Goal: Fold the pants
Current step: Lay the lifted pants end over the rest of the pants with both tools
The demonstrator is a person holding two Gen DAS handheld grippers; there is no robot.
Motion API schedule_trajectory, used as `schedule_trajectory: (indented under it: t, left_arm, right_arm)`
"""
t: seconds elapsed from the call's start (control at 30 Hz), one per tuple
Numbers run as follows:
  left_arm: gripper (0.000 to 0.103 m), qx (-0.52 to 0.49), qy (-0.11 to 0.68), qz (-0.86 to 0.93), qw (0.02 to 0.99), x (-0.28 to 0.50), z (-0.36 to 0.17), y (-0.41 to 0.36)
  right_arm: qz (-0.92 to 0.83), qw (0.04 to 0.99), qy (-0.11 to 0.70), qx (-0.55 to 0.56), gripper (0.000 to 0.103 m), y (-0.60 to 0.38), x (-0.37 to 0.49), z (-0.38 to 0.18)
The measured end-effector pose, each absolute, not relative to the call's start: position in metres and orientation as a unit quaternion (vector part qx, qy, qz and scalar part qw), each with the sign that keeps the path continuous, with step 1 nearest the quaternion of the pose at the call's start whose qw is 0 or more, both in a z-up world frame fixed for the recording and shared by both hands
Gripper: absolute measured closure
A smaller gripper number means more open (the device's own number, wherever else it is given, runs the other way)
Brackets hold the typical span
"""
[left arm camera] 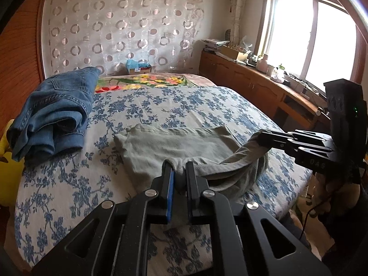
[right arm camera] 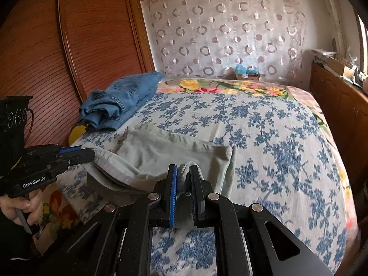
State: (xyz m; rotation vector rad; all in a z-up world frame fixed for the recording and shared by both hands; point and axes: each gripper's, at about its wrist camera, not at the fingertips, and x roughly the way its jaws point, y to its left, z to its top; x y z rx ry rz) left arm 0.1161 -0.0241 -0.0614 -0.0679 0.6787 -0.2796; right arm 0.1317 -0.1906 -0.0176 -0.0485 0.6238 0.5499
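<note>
Pale green pants [left arm camera: 165, 147] [right arm camera: 165, 154] lie partly folded on the blue-flowered bed cover [left arm camera: 184, 105] [right arm camera: 276, 138]. My left gripper [left arm camera: 179, 164] [right arm camera: 92, 155] is shut on one corner of their near edge, lifted off the bed. My right gripper [right arm camera: 185, 169] [left arm camera: 258, 136] is shut on the other corner, at about the same height. The cloth edge sags in a band between the two grippers, over the flat part of the pants.
A heap of blue jeans [left arm camera: 53, 112] [right arm camera: 119, 103] sits at the bed's left side by a wooden panel [right arm camera: 57, 57]. A yellow object [left arm camera: 7, 179] lies under the jeans. A cluttered wooden cabinet [left arm camera: 264, 87] runs along the right, under the window. A hand [right arm camera: 20, 209] holds the left gripper's handle.
</note>
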Motion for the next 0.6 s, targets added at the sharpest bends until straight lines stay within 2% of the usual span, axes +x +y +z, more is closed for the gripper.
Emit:
schedule_trajectory:
  t: [0.6]
  left_arm:
    - [0.093, -0.036, 0.332, -0.112, 0.936, 0.162, -0.057, -0.014]
  right_arm:
    - [0.252, 0.92, 0.296, -0.042, 0.092, -0.17, 0.186, -0.014]
